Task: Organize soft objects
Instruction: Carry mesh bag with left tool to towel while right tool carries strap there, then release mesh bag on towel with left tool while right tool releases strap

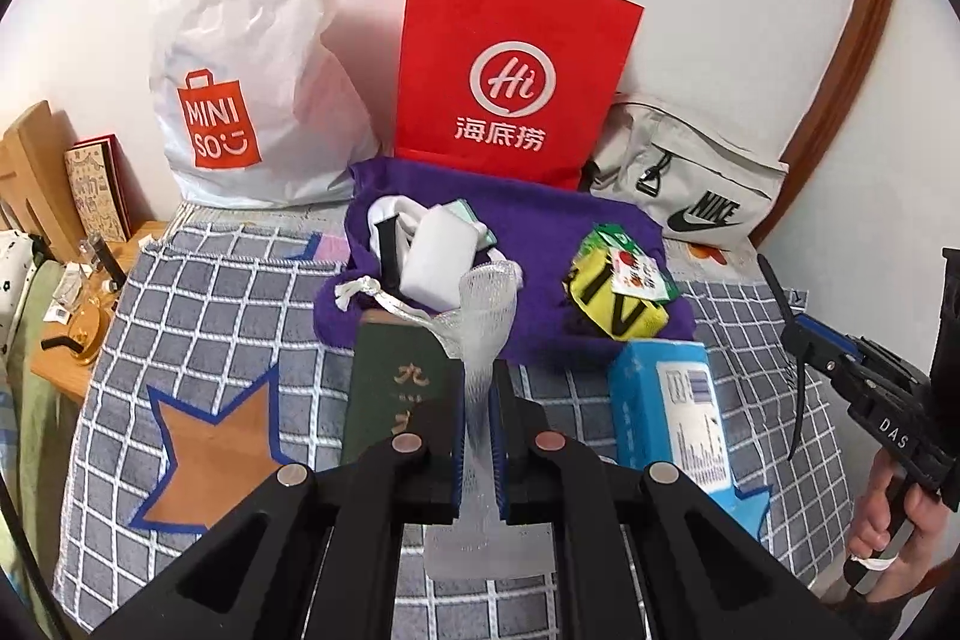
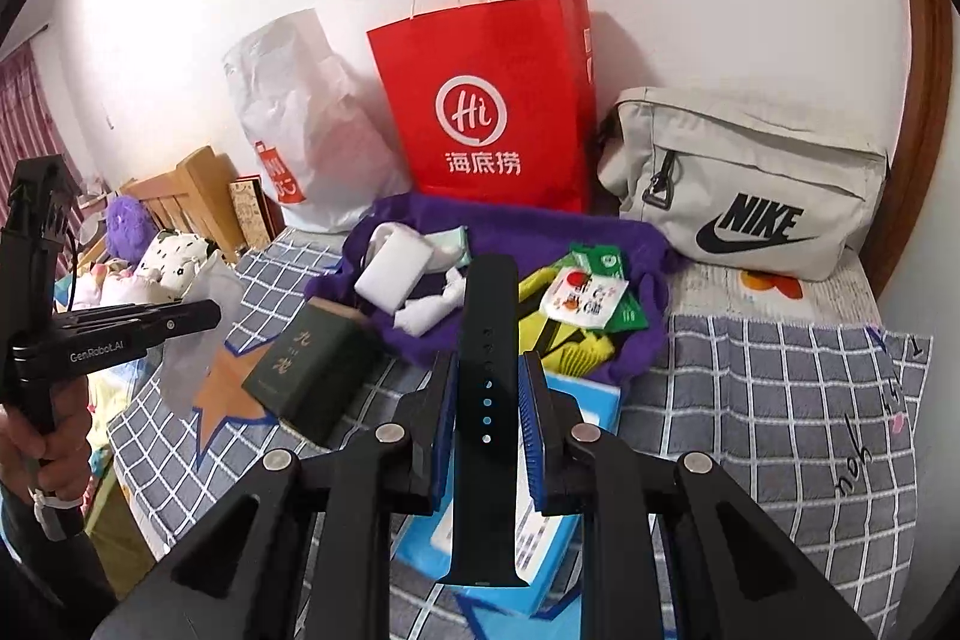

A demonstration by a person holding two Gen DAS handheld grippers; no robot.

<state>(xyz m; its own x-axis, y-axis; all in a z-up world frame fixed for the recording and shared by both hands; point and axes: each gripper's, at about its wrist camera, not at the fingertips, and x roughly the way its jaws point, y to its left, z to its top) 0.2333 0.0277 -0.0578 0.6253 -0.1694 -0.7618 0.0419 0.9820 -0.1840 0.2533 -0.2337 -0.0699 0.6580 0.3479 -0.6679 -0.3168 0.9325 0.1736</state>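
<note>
Pinching a strip of clear mesh netting [image 1: 483, 340], the left gripper [image 1: 478, 400] has its fingers [image 1: 507, 436] drawn together on the net's narrow middle; the netting is see-through white, fans out wider above the fingertips and hangs out again below them. The right gripper [image 2: 487, 400] is clamped on a black strap [image 2: 487, 400], a flat, smooth band with a row of small holes down its length, standing upright between the blue-padded fingers [image 2: 531, 430] and sticking out past both ends of them.

Just beyond both grippers lies a purple cloth [image 1: 528, 214] spread on a blue-grey checked blanket [image 1: 240, 292]. On the cloth sit a heap of white socks [image 1: 429, 250] to the left and a yellow sock with black lettering [image 1: 618, 304] to the right, topped by small green and white packets [image 1: 639, 274]. A dark green box [image 1: 402, 382] rests at the cloth's near left edge, a light blue pack [image 1: 666, 400] at its near right. Against the wall behind stand a white plastic shopping bag [image 1: 252, 58], a red paper bag [image 1: 510, 64] and a grey pouch [image 1: 690, 178].
</note>
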